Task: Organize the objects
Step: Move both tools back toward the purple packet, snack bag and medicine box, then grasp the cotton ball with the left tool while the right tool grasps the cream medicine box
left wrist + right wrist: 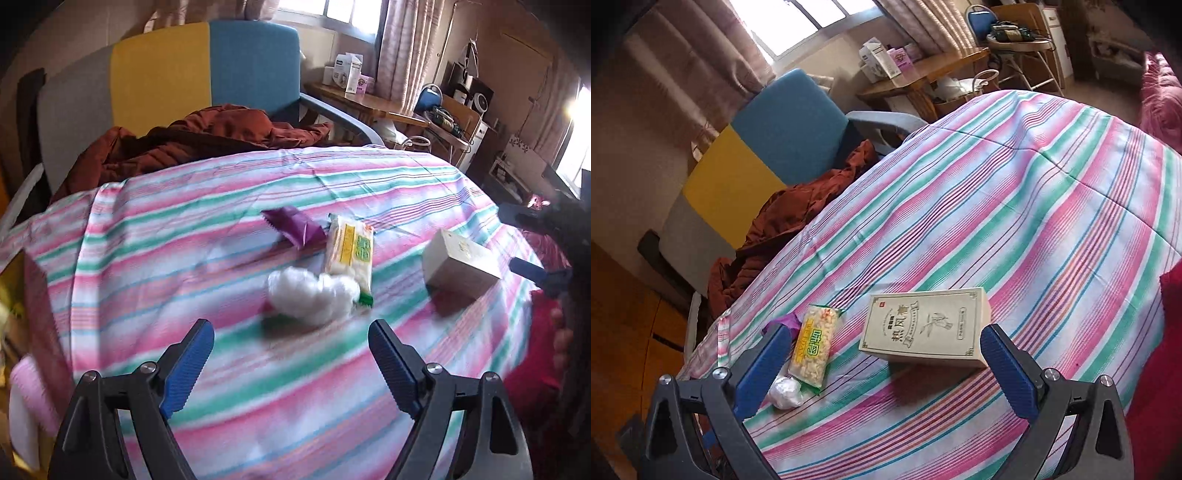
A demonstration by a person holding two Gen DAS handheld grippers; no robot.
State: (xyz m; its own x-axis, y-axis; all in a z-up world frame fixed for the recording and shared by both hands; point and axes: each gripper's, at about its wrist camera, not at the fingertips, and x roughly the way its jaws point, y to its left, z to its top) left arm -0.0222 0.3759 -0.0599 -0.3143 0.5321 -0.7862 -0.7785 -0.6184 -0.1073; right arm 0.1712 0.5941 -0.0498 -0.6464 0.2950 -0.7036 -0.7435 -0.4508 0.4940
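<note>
Hovering over a striped bedcover (229, 376), I have both claws spread wide with nothing between their blue pads. My left gripper (291, 363) points down at a fluffy white cotton ball (312, 295), which lies just ahead of its fingertips. My right gripper (886, 365) is lined up on a cream cardboard box (925, 326), which sits between and slightly beyond its two fingers, not yet touched.

As I judge it, the step in hand is the approach to a first pick. To do it well I would lower the right claw squarely over the box's shorter width, keeping the fingers clear of the snack packet (814, 345) beside it, and close only once both pads flank the side walls. For the cotton I would come in low and pinch gently at its middle, since it looks soft and likely to squash or slip.

The box is pale, flat and rectangular, printed with dark Chinese characters inside a thin border, lying face up. The snack packet is clear plastic with yellow and green print, showing pale puffed pieces inside; the cotton touches its near end. A crumpled purple wrapper (293, 229) lies just beside the packet's far end. All four rest near together on the bedcover.
</note>
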